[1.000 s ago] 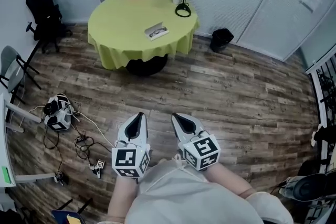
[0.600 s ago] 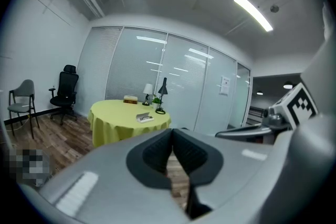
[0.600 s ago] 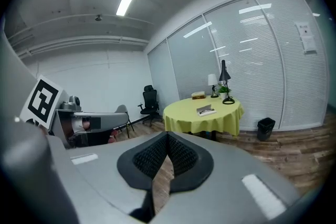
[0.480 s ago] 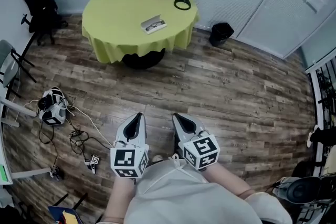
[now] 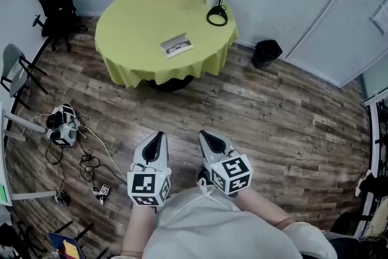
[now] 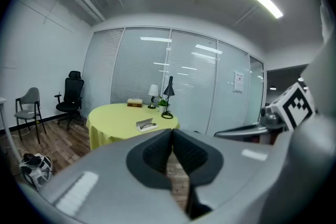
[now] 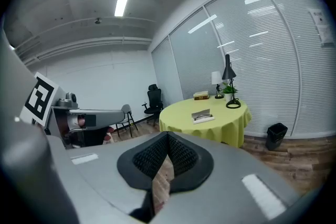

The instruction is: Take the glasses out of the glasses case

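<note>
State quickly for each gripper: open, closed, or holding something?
Left gripper: closed, jaws together, holding nothing.
Right gripper: closed, jaws together, holding nothing.

right hand-held gripper (image 7: 168,137) with jaws together (nothing between them), open glasses case (image 7: 202,116) on yellow table (image 7: 231,114), well ahead

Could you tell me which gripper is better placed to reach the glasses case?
Left, marginally: the left gripper and right gripper are both shut and far from the table, but the case lines up slightly better with the left.
</note>
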A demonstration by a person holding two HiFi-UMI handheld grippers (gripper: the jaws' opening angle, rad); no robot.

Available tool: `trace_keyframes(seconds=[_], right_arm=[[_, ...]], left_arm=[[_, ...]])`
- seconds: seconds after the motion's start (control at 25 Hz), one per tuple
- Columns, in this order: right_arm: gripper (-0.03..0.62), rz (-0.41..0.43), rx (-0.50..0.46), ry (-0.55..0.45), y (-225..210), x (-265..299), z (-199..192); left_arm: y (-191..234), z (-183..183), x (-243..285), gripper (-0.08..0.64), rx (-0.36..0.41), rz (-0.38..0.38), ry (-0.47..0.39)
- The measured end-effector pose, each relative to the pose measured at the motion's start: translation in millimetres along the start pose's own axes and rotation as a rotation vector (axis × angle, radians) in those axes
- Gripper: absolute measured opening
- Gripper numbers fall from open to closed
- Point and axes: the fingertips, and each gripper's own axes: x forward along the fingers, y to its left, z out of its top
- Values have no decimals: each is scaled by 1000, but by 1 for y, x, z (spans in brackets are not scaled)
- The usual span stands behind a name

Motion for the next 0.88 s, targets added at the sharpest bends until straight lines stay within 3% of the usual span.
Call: trace_keyframes(seconds=[0.28,0.48,0.76,0.88], right_arm=[[0,24,-61,-17,-113,19,54],[0,37,-60,16,-180,31,63],[0,53,-51,53,-225,63,65],[0,53,-53,55,-236,87,68]], left_arm=[[-46,40,99,8,3,34,-25],[-66,44,153,8,-43,74,-19],[-62,32,204,8,-83,104,43],[-48,34,226,8,-57,116,49]])
